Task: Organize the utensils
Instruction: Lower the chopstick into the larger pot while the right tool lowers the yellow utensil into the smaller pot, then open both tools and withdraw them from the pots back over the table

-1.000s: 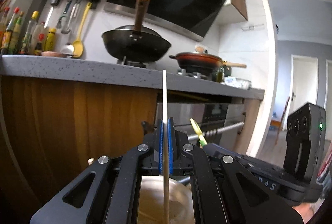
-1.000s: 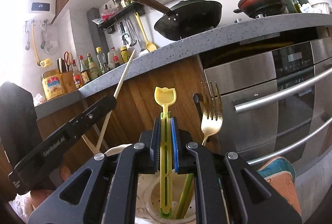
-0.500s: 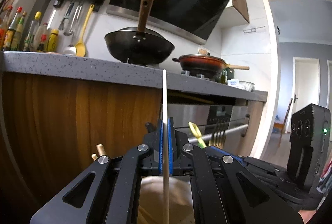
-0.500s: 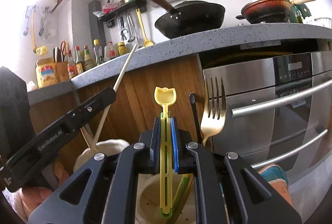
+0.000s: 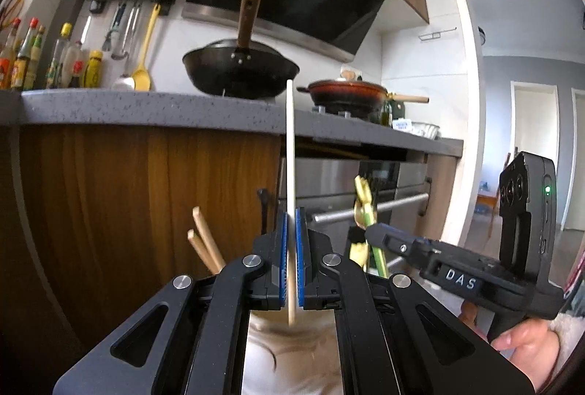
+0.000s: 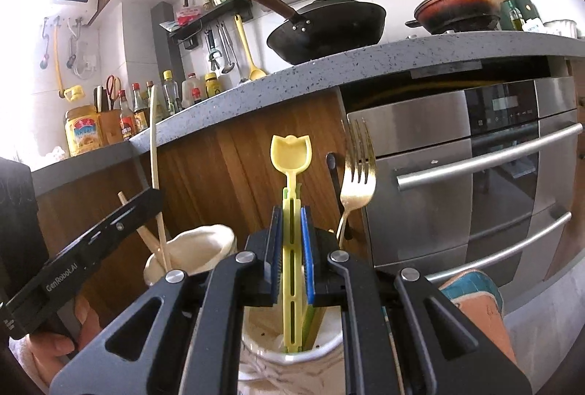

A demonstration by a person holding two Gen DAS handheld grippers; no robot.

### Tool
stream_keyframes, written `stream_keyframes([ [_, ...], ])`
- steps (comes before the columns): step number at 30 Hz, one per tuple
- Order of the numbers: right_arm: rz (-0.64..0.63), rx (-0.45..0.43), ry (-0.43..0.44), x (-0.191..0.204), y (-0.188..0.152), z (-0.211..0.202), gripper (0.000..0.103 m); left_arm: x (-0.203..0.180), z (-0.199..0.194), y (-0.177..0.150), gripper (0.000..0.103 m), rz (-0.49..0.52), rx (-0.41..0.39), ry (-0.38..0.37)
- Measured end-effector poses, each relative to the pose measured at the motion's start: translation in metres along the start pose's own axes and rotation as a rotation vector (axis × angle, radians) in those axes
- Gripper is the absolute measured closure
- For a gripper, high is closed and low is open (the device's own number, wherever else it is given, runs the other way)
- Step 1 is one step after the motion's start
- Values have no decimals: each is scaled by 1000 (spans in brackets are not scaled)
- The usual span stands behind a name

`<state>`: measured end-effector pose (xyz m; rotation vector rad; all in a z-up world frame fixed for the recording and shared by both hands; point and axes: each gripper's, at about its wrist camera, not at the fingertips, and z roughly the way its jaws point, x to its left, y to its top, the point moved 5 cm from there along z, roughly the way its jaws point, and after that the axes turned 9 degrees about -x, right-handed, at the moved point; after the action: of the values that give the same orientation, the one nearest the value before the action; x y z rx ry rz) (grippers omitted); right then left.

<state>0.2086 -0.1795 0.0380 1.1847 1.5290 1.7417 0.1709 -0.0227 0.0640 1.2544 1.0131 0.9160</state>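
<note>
Your left gripper (image 5: 291,261) is clamped on a pale, slender wooden chopstick (image 5: 290,153), upright above the cream ceramic holder (image 5: 292,351) just below its jaws. It is light, stiff and smooth, so grip mid-shaft. Your right gripper (image 6: 291,261) pinches a yellow slotted plastic utensil (image 6: 290,175), slightly bendy, standing in the white cup (image 6: 263,340).

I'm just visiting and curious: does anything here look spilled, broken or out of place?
Nothing looks spilled or broken. The only oddity is the black wok on the counter: it sits tilted, its brown handle pointing up towards the hood.
</note>
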Motion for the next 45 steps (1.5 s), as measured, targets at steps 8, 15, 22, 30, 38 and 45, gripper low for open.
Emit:
stream_keyframes([
  [8,-64,4,-35,3,-15,-18,93,0,-14,-14,98,22,56,17],
  [15,-93,28,-54,4,-21,-20,93,5,-16,-19,98,25,82,30],
  [22,-58,20,-64,-5,-18,-21,93,3,-13,-24,98,46,94,30],
  [30,-52,56,-87,-9,-24,-16,93,5,-14,-24,97,33,96,32],
  [38,-25,53,-96,-14,-24,-17,69,6,-15,-24,87,21,98,31],
  [45,-8,48,-115,-16,-23,-24,48,2,-19,-23,70,34,91,36],
])
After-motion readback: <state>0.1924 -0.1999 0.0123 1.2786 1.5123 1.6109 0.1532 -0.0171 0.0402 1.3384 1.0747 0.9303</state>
